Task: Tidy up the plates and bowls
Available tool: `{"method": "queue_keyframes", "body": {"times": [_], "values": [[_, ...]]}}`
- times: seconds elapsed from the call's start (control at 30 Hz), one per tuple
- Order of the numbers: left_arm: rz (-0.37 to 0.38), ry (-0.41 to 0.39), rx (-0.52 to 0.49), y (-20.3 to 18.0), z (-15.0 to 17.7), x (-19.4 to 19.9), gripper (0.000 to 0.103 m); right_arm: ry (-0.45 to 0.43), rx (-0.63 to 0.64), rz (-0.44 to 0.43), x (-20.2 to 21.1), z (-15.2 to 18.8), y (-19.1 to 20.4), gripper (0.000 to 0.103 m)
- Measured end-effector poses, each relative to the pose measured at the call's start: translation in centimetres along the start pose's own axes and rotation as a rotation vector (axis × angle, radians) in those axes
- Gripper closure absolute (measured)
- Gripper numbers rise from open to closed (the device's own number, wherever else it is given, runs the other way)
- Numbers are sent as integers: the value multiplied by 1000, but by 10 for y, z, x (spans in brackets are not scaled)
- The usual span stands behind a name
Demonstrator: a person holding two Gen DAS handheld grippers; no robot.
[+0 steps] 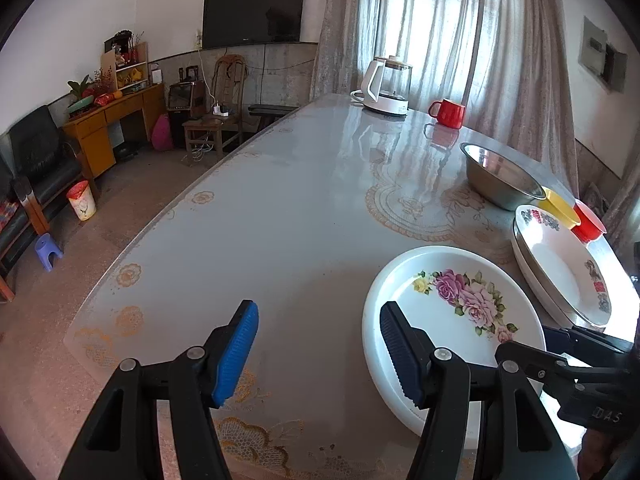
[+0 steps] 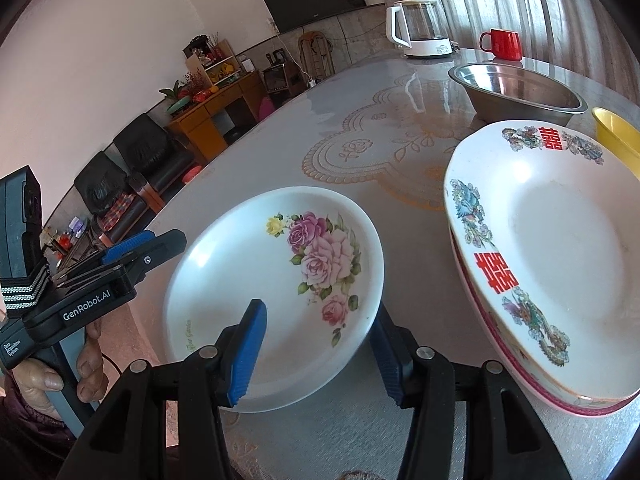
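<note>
A white plate with pink roses (image 1: 452,320) (image 2: 280,280) lies flat on the table. My right gripper (image 2: 316,350) is open, its jaws straddling the plate's near rim, one blue pad over the plate and one beyond its right edge. My left gripper (image 1: 318,346) is open and empty, just left of the plate; it also shows in the right wrist view (image 2: 132,250). To the right, a stack of plates with red characters and dragons (image 1: 560,264) (image 2: 552,264) sits on the table. Behind it are a steel bowl (image 1: 500,176) (image 2: 516,92), a yellow bowl (image 1: 558,206) (image 2: 618,140) and a red bowl (image 1: 588,220).
A white kettle (image 1: 384,88) (image 2: 420,28) and a red mug (image 1: 448,112) (image 2: 504,44) stand at the far end of the glass-topped table (image 1: 260,220). The table's left edge drops to the floor, with chairs and a desk beyond.
</note>
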State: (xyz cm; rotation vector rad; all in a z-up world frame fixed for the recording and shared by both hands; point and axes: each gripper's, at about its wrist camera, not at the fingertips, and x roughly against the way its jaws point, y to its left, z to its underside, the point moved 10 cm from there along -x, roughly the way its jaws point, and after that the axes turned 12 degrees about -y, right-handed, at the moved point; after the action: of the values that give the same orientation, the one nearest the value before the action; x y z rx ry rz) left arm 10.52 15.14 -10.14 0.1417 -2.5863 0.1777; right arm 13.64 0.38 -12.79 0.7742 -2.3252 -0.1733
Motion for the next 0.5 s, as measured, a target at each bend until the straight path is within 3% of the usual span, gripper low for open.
{"method": "queue_keyframes", "body": {"times": [0.5], "values": [[121, 51, -13, -36, 12, -18, 42, -4, 20, 8, -2, -1, 0, 50]]}}
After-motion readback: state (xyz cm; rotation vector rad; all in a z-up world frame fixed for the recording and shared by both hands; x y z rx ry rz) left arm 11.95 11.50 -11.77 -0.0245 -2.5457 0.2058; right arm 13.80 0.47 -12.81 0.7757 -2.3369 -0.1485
